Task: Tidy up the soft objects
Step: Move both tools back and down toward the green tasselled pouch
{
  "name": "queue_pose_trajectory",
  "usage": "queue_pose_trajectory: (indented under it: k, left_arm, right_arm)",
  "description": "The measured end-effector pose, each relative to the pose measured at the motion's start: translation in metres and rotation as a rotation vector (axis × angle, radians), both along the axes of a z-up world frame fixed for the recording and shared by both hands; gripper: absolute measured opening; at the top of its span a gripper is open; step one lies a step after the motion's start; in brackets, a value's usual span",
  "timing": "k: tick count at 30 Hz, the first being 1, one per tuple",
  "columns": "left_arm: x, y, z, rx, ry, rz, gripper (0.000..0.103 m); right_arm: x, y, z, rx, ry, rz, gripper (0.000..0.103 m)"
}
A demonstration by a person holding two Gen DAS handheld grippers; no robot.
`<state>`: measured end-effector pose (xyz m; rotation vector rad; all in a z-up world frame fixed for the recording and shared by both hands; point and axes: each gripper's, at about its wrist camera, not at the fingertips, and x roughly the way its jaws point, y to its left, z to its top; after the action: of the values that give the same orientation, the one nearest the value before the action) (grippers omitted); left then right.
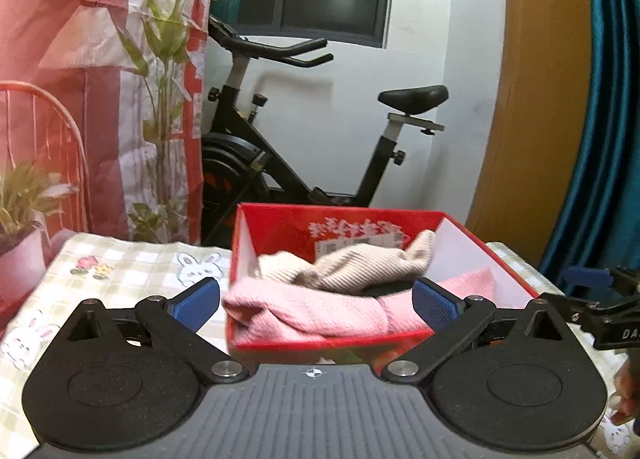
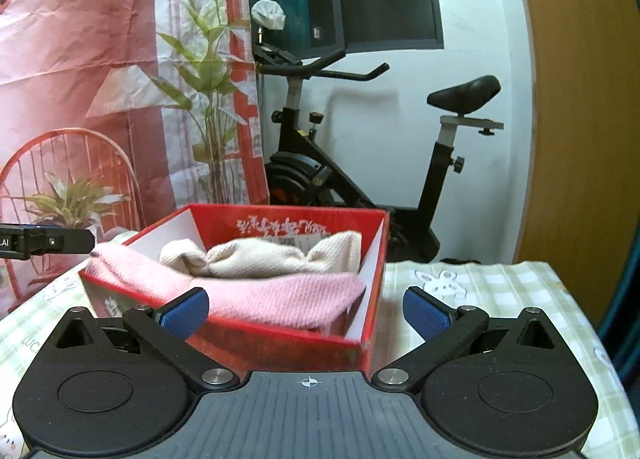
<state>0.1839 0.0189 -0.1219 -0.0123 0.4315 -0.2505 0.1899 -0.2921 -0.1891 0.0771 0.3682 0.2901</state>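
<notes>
Writing on red box (image 1: 404,339) inner wall is seen upside down, blurred, unreadable; "DA" is read on right gripper (image 1: 592,291) at R edge of left view. Pink knit (image 1: 320,311) & cream knit (image 1: 348,267) are held in box on checked surface (image 1: 120,271). Left gripper (image 1: 316,303) & right are spread wide, nothing gripped. Exercise bike (image 2: 360,163) is seen behind.
</notes>
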Motion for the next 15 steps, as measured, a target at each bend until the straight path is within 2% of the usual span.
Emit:
queue_pose_trajectory:
  k: [15]
  left_arm:
    - [-0.008, -0.018, -0.054, 0.07, 0.116, -0.078, 0.103]
  right_arm:
    - [-0.016, 0.007, -0.063, -0.063, 0.143, 0.043, 0.103]
